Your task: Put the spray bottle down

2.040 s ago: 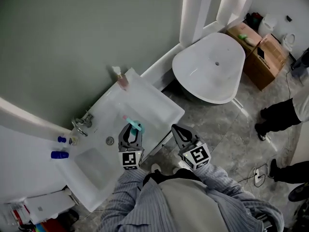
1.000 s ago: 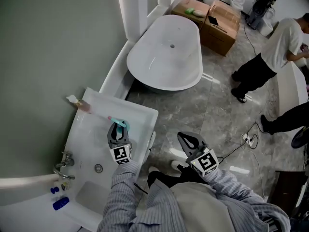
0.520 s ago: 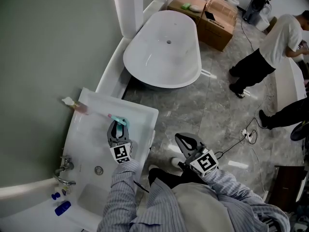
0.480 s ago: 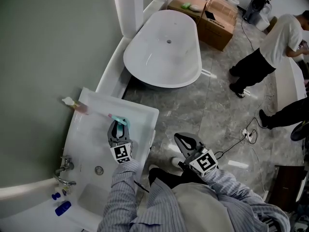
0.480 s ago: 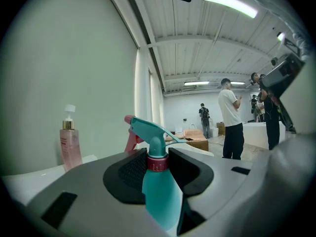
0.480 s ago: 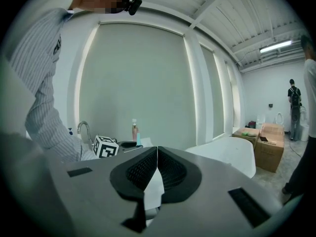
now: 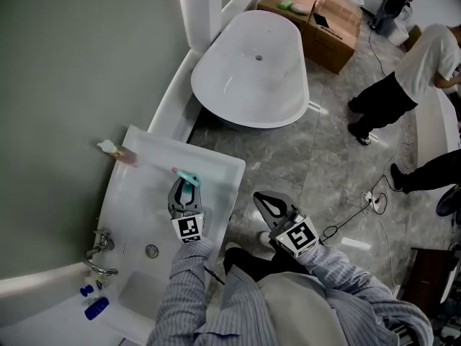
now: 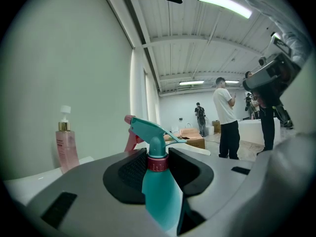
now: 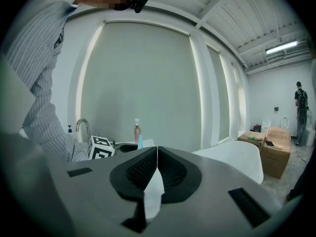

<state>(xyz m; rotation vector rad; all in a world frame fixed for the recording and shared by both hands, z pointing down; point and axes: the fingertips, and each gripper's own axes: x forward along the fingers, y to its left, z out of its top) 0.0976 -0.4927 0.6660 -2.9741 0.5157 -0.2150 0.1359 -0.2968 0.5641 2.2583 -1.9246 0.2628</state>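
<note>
A teal spray bottle (image 7: 189,179) with a red collar and a pink nozzle stands upright between the jaws of my left gripper (image 7: 185,193), which is shut on its body. It is over the right part of the white sink counter (image 7: 220,166); whether its base touches the counter is hidden. In the left gripper view the spray bottle (image 8: 159,194) fills the gap of the left gripper (image 8: 159,169). My right gripper (image 7: 265,202) hangs beside the counter's front edge, over the floor. In its own view the right gripper (image 9: 157,152) has its pads touching at the tips.
A pink pump bottle (image 7: 119,152) stands at the counter's back corner, a faucet (image 7: 97,256) and blue bottles (image 7: 94,308) at the left. A white bathtub (image 7: 252,71) lies beyond, then cardboard boxes (image 7: 324,20). People (image 7: 403,85) stand at the right; a cable (image 7: 360,207) crosses the floor.
My right gripper has drifted left, closer to the sink counter's edge. The left gripper has stayed over the counter with the spray bottle still in its jaws.
</note>
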